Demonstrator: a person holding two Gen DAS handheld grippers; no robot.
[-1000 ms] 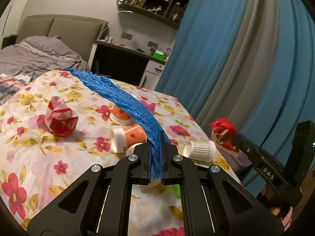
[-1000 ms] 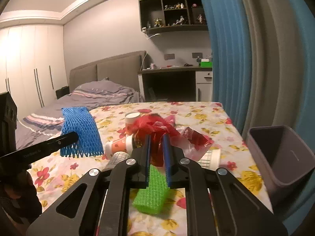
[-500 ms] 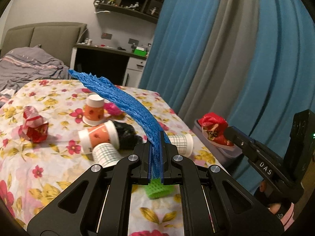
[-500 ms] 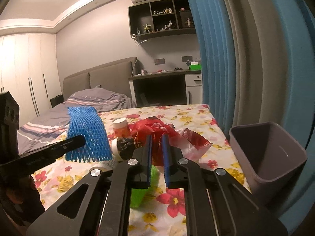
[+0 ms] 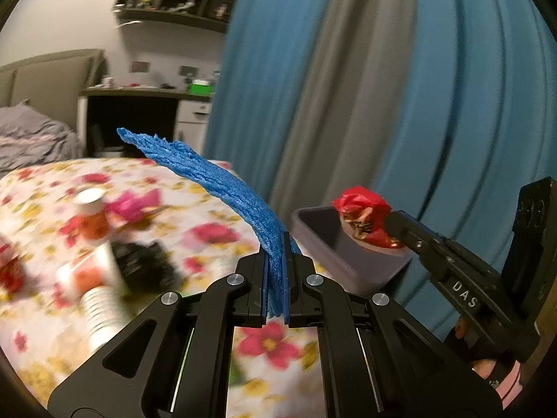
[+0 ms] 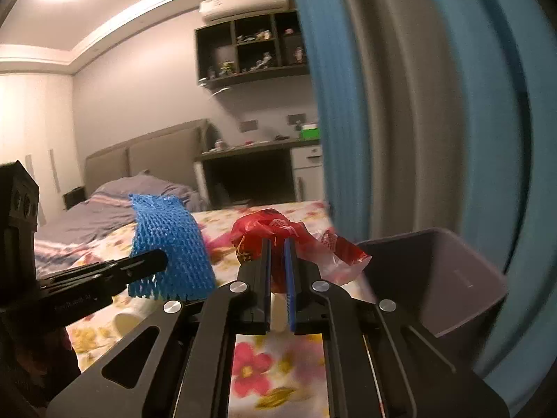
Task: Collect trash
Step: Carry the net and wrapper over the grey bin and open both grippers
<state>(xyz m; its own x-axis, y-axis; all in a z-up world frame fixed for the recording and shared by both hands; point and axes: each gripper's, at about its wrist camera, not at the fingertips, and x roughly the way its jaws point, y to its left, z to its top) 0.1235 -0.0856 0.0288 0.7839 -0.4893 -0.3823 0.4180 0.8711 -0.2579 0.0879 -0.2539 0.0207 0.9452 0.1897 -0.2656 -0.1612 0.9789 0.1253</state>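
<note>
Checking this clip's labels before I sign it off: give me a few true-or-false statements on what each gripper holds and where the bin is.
1. The left gripper is shut on the blue foam net sleeve. True.
2. The right gripper holds a paper cup. False: it holds the crumpled red plastic wrapper.
3. The grey plastic bin stands beside the floral-covered table, near the blue curtain. True.
4. The red wrapper already lies inside the bin. False: it is still in the gripper.
</note>
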